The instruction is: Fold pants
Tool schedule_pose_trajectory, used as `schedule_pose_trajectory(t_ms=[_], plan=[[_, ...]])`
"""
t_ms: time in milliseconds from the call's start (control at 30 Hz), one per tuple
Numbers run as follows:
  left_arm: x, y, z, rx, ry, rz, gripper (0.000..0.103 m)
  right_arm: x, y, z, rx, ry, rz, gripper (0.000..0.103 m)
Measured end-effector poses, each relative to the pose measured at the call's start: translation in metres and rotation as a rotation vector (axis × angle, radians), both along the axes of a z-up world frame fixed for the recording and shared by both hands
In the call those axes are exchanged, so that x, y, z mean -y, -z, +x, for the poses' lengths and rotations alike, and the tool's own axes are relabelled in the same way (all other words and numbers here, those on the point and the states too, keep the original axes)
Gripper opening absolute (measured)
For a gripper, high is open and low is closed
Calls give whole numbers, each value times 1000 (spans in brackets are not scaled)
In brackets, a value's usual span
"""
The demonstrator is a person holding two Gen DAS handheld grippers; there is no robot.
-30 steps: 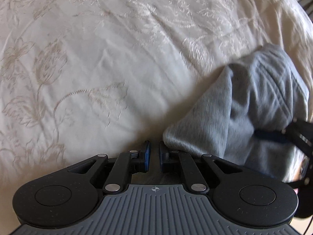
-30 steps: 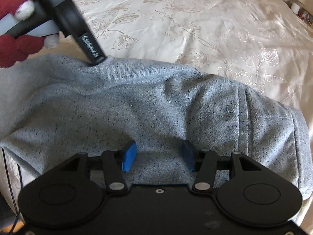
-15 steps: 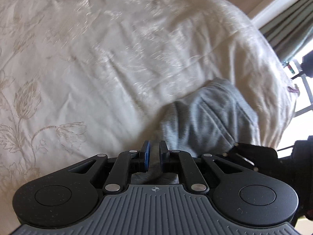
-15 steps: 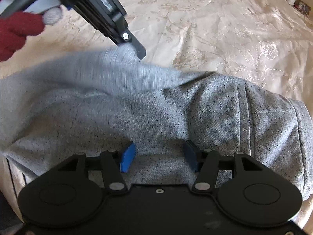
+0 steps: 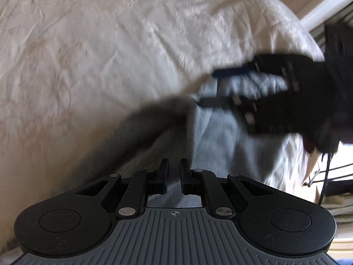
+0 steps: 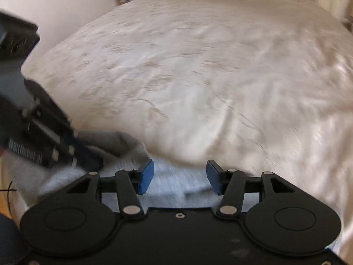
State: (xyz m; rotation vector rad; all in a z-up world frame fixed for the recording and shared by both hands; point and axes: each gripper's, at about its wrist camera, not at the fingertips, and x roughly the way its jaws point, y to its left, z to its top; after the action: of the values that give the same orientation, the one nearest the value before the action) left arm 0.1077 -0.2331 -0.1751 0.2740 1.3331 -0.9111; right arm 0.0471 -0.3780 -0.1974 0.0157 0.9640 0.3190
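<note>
Cream embroidered bedspread (image 6: 209, 70) | grey knit pants (image 5: 220, 137) at bed's near edge | left gripper (image 5: 174, 174) fingers pinching pants edge for folding | right gripper (image 6: 179, 176) fingers spread over cloth, grip unclear

The bedspread (image 6: 198, 66) lies open ahead; gray pants (image 5: 220, 137) bunch beside both tools.

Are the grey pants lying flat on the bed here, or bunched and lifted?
Bunched and lifted. The pants rise off the bedspread in a fold, pinched in the left hand-held gripper; motion blur hides their finer shape.
</note>
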Motion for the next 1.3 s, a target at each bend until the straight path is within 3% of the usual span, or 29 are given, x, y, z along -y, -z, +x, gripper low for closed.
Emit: schedule_pose_trajectory(t_ms=[200, 333, 367, 400, 433, 567, 667, 833, 967, 1133, 1200, 1300], plan=[[-3, 6, -17, 1, -5, 0, 10, -23, -11, 26, -19, -60, 64, 57], [-1, 8, -23, 13, -5, -5, 10, -45, 2, 32, -108, -110, -32, 52], [0, 8, -24, 17, -4, -6, 10, -49, 6, 30, -142, -116, -52, 40], [0, 7, -25, 23, -4, -7, 10, -54, 8, 27, -164, -124, -60, 10], [-1, 4, -27, 33, -4, -10, 10, -56, 7, 26, -167, -129, -73, 7], [-14, -14, -39, 67, 6, -74, 10, -46, -10, 29, -100, -66, -65, 7], [-22, -7, -43, 104, -24, -18, 10, -39, -12, 48, -79, -22, -35, 7], [-49, 37, -29, -11, -171, 104, 10, -47, 14, 78, -108, -28, -60, 7], [-61, 51, -33, -72, -186, 115, 10, -46, 41, 103, -161, -5, -56, 7], [-54, 40, -46, -21, -132, 136, 10, -26, 48, 128, -149, 133, 0, 9], [-53, 23, -47, 18, -143, 96, 10, -11, 34, 125, -111, 195, 45, 12], [-58, 3, -36, 58, -205, 26, 10, 2, 13, 106, -74, 198, 67, 13]])
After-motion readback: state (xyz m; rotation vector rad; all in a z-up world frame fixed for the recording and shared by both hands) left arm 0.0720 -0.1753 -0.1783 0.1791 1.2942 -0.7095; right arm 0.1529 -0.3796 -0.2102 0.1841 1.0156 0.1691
